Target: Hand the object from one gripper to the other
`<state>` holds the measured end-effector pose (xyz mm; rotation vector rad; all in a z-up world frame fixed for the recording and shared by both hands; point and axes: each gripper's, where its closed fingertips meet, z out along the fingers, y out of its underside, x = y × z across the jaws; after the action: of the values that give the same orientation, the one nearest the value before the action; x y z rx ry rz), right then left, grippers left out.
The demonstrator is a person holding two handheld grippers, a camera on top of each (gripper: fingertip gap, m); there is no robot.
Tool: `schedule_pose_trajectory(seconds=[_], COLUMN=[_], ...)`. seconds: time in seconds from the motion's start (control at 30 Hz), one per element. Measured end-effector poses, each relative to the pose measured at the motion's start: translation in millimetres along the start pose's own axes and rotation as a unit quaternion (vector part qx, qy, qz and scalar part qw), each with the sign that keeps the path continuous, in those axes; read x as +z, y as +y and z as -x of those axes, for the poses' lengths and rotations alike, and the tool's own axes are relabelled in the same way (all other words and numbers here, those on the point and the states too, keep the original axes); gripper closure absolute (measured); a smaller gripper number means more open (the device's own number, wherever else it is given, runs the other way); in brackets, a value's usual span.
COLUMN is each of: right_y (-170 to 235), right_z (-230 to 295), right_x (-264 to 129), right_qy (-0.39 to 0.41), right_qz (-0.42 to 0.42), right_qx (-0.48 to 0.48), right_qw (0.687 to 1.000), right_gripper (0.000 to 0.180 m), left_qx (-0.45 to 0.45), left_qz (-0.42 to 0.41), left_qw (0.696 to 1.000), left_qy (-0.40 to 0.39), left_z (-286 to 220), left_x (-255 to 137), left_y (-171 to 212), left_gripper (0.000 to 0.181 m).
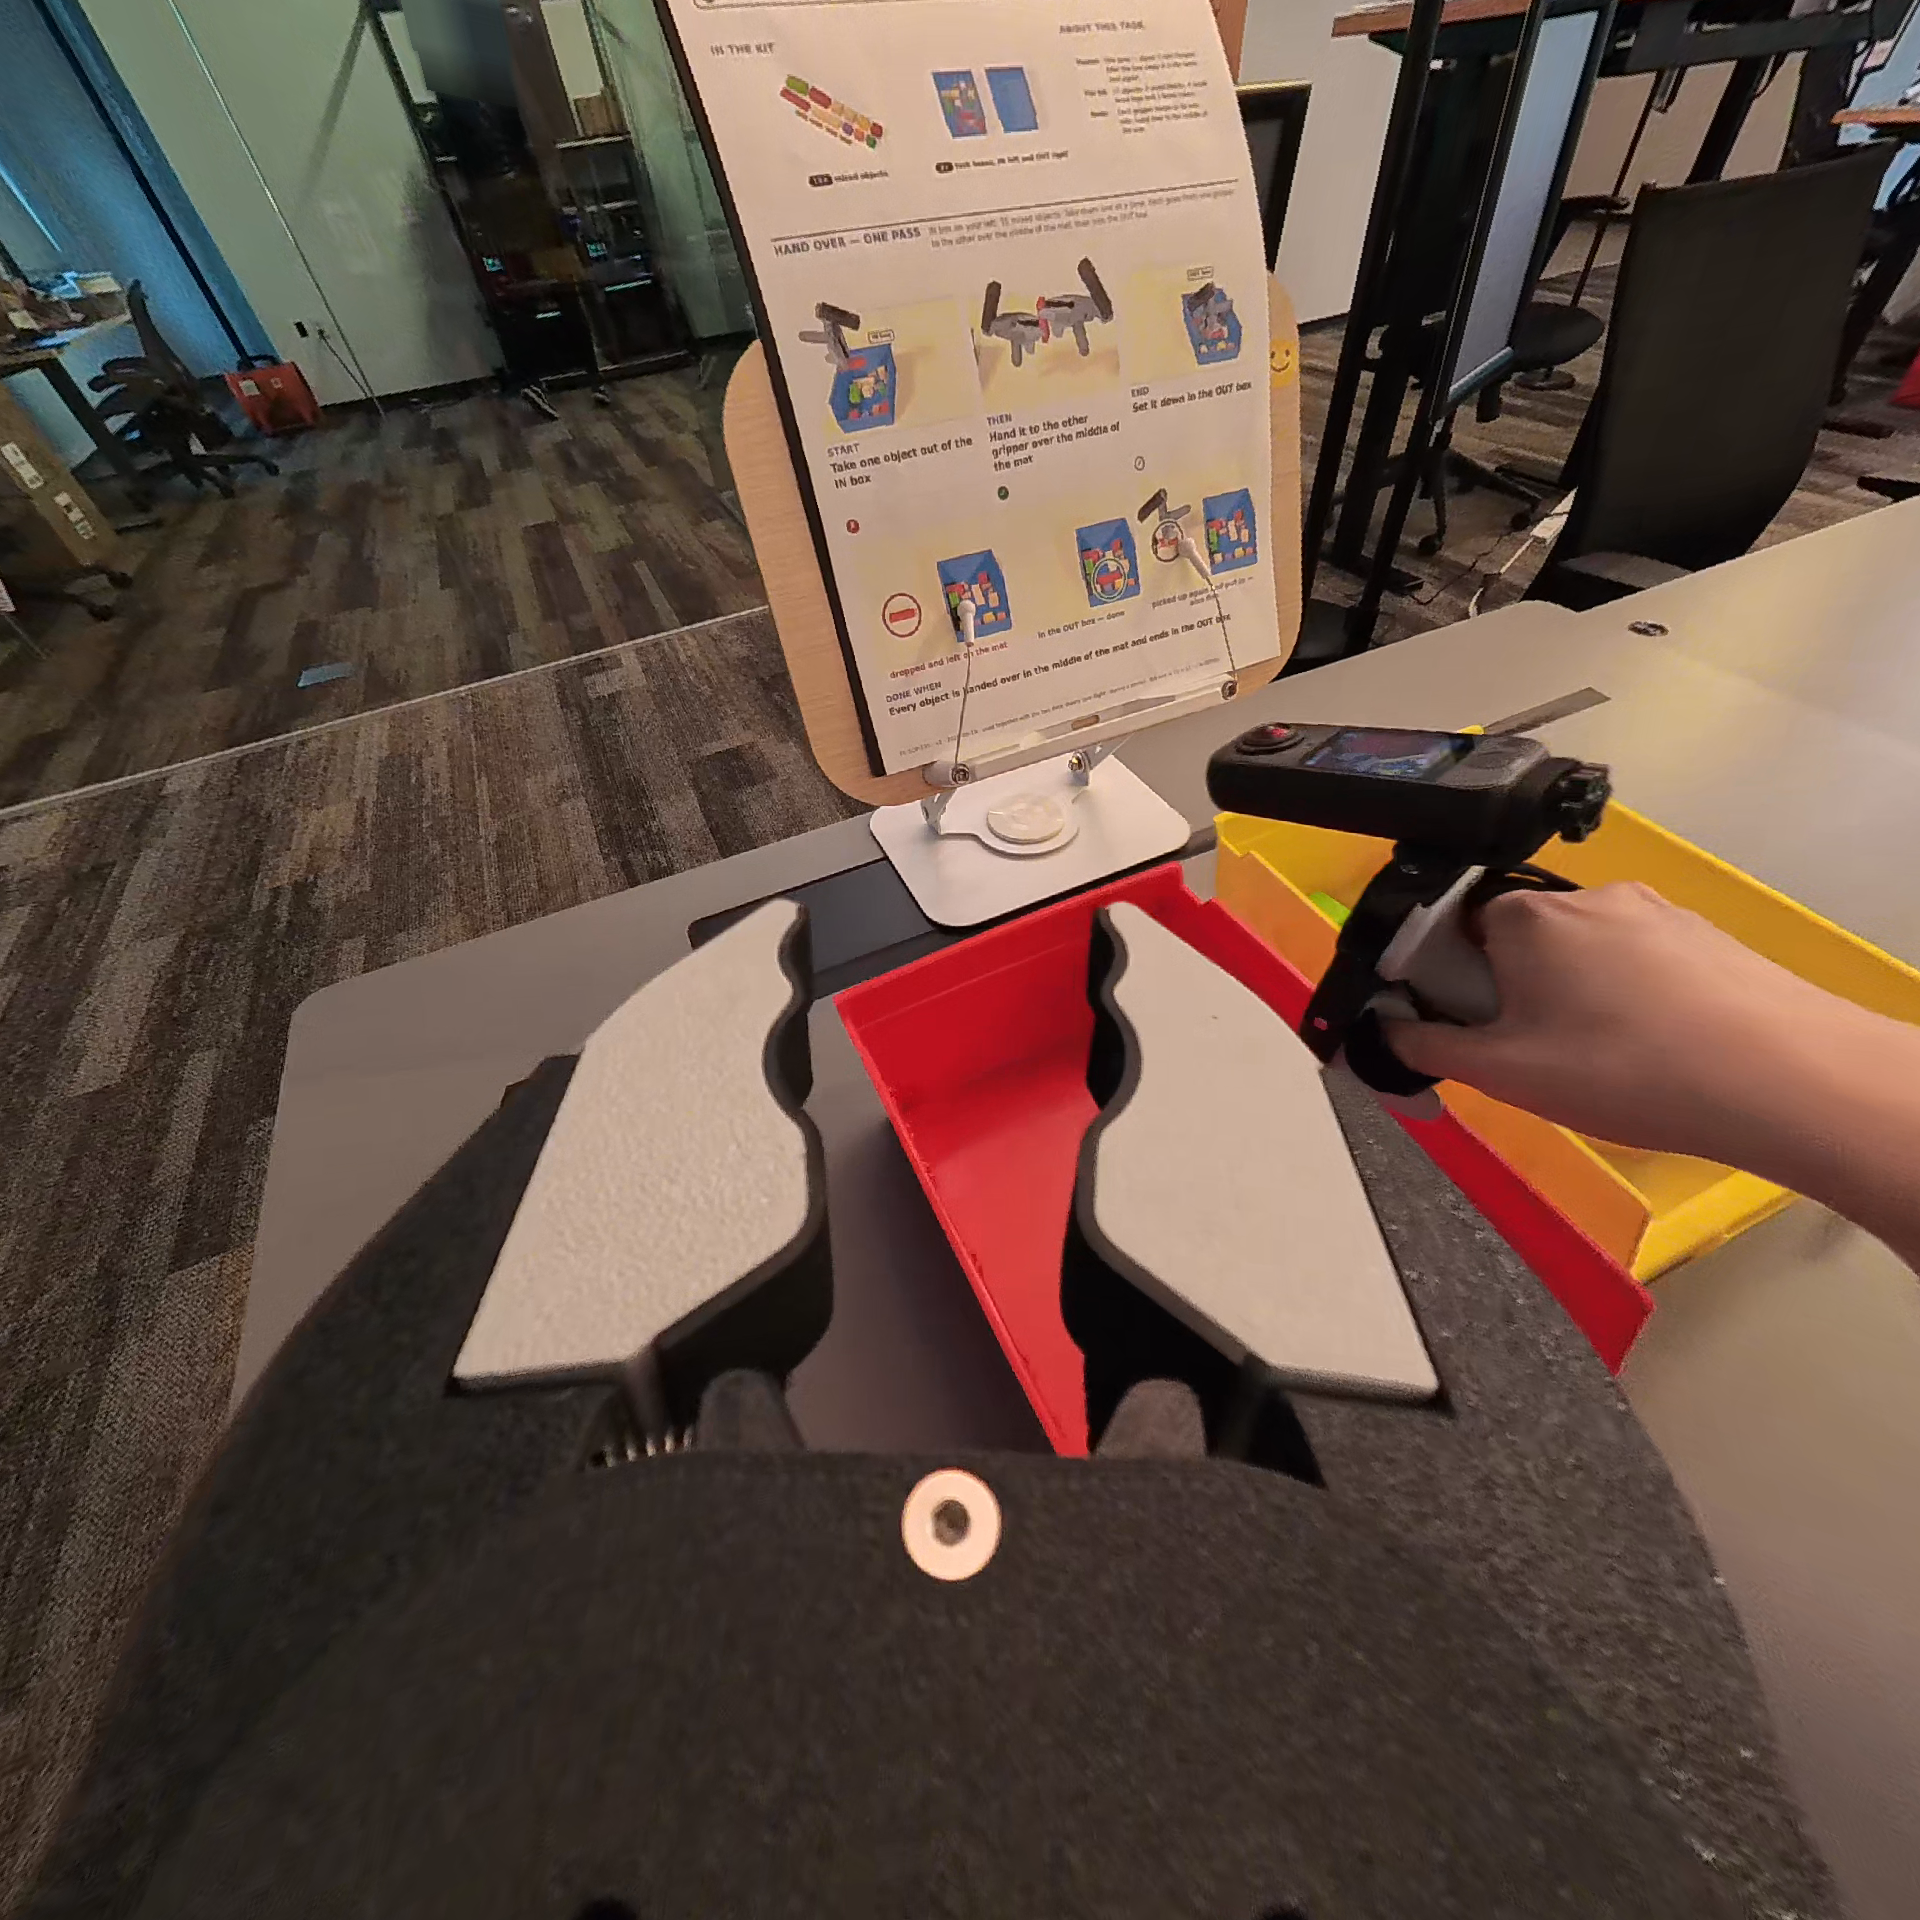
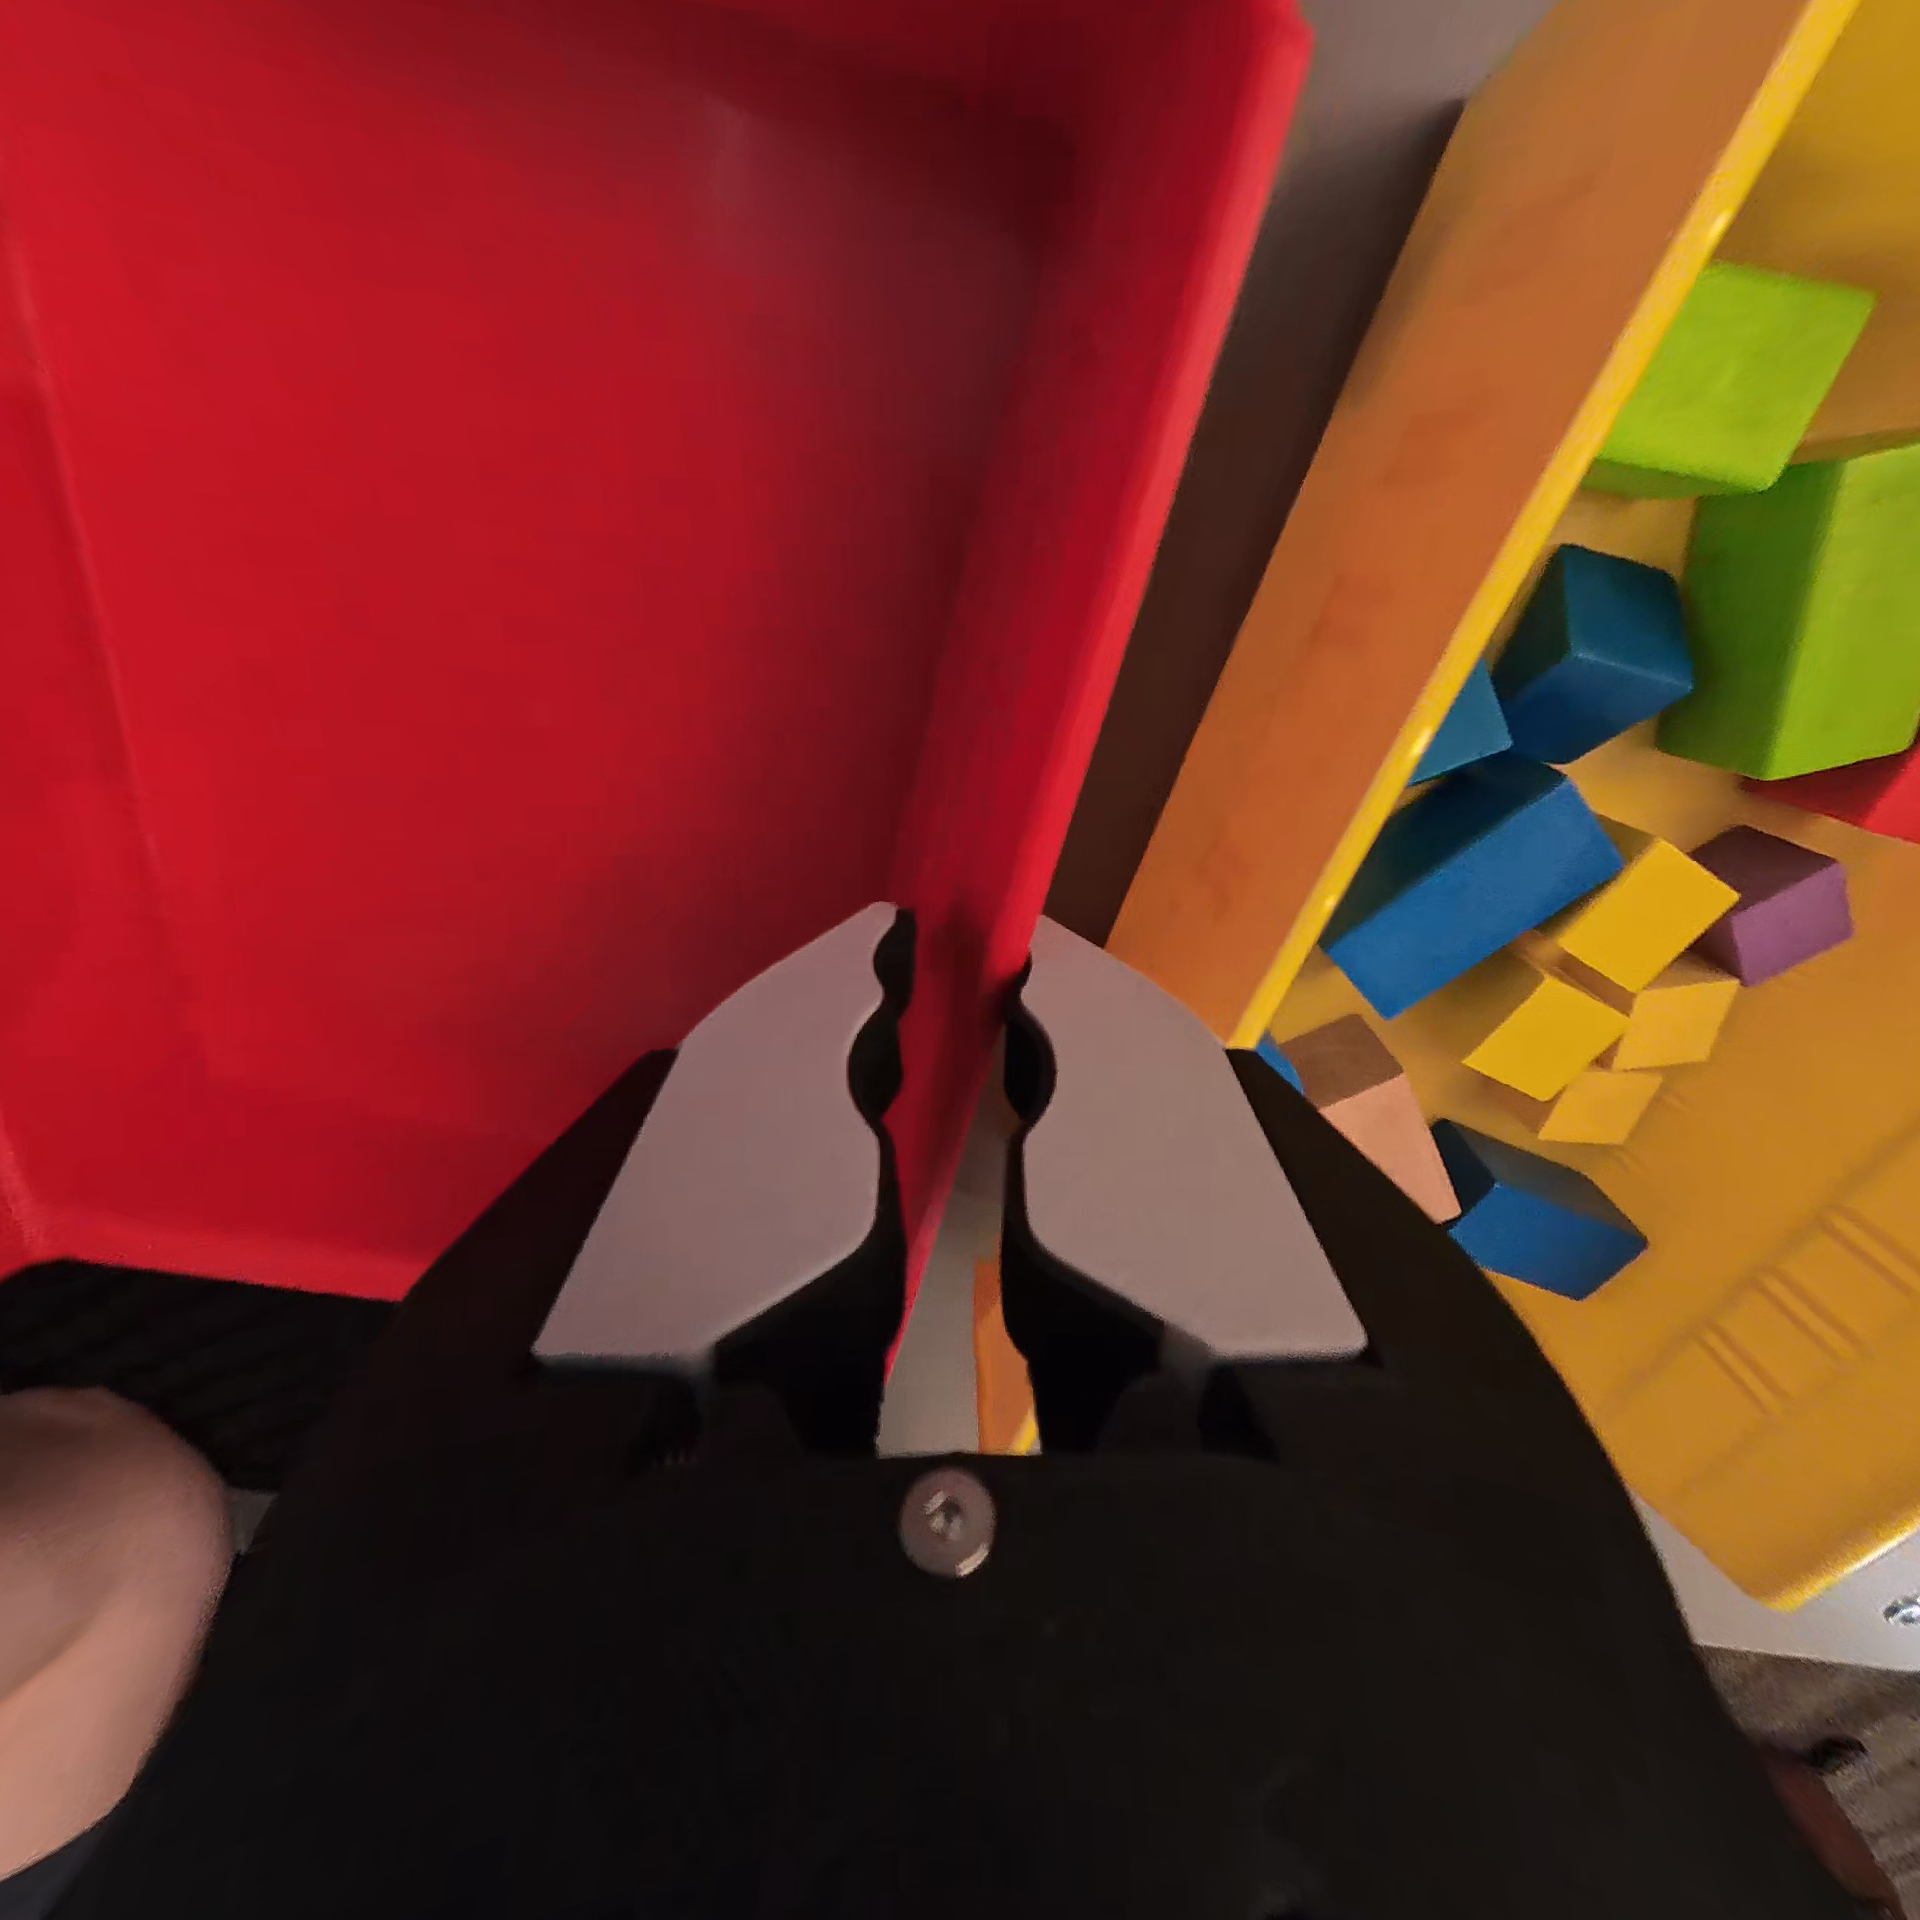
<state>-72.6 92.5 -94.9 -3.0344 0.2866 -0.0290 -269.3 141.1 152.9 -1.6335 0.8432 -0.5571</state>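
My left gripper (image 1: 951, 925) is open and empty, held above the near end of an empty red bin (image 1: 966, 987). In the right wrist view my right gripper (image 2: 961, 925) is nearly closed, with the right wall of the red bin (image 2: 520, 623) running into the narrow gap between its fingers. A yellow bin (image 2: 1351, 623) beside it holds several wooden blocks: green (image 2: 1808, 613), blue (image 2: 1475, 883), yellow (image 2: 1642, 899) and purple (image 2: 1782, 904). In the left wrist view a hand (image 1: 1558, 997) holds the right gripper's handle over the two bins; its fingers are hidden there.
An instruction sheet (image 1: 1018, 364) stands on a white stand (image 1: 1029, 831) just behind the red bin. The yellow bin (image 1: 1714, 883) lies to the right of it. The table's left edge (image 1: 281, 1143) drops to carpeted floor. Office chairs and desks stand farther off.
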Motion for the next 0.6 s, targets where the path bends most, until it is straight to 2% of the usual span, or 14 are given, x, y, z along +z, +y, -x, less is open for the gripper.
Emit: schedule_pose_trajectory(seconds=[0.33,0.43,0.6], right_y=[-13,-1,-2], right_z=[2,8,4], right_x=[12,32,37], right_qy=[-0.015,-0.048,-0.014], right_qz=[-0.004,0.047,0.057], right_qx=[0.014,0.022,0.005], right_qw=[1.000,0.997,0.998], right_gripper=[0.168,0.168,0.161], left_qx=[0.004,0.003,0.002], left_qz=[0.004,0.005,0.007], left_qw=[1.000,1.000,1.000], left_qy=[0.005,0.003,0.003], left_z=[0,1,2], left_x=[-3,-4,-3], left_y=[2,3,4], left_gripper=[0.131,0.131,0.132])
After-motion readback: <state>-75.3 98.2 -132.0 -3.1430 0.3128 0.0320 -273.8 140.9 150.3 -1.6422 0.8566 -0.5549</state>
